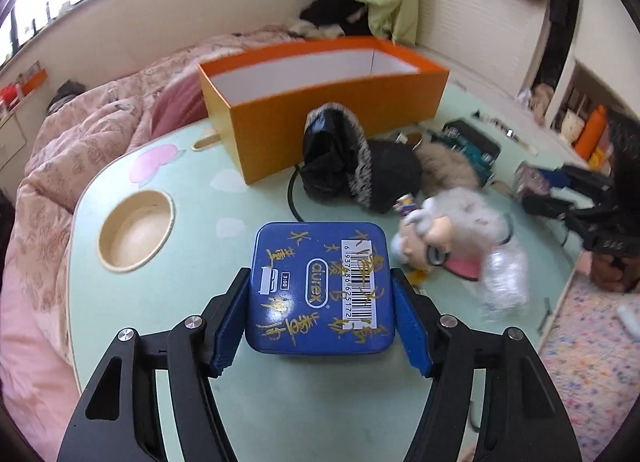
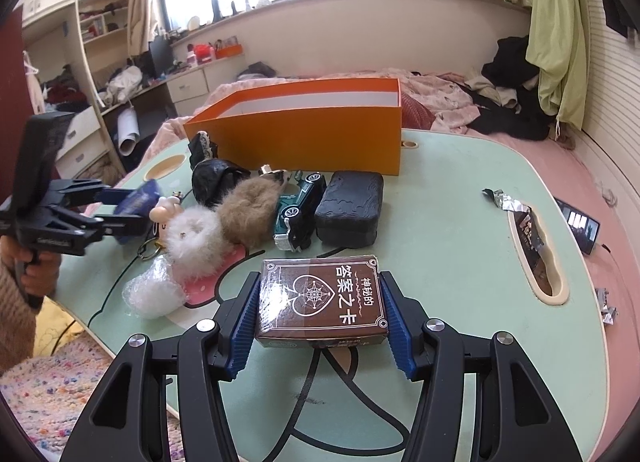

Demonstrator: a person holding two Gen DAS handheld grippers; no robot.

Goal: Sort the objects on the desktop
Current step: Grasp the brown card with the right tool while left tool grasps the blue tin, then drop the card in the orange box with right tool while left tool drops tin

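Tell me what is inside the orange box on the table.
The orange box is open on top. Only its white inner walls show in both wrist views, with nothing rising above the rim. Its floor is covered by the near wall, so low contents cannot be ruled out.

Over at three o'clock in the left wrist view, the other gripper point(image 1: 580, 206) is a dark blur running off the edge, and whether it holds anything is beyond telling there. The white plush toy point(image 1: 452, 238) and the bubble wrap point(image 1: 504, 282) beside it smear with motion. In the right wrist view, at nine o'clock, the blue tin point(image 2: 140, 198) is mostly hidden by the pads around it, and the hand point(image 2: 38, 274) is cut off by the frame. The orange box point(image 2: 308, 130) hides its own floor.
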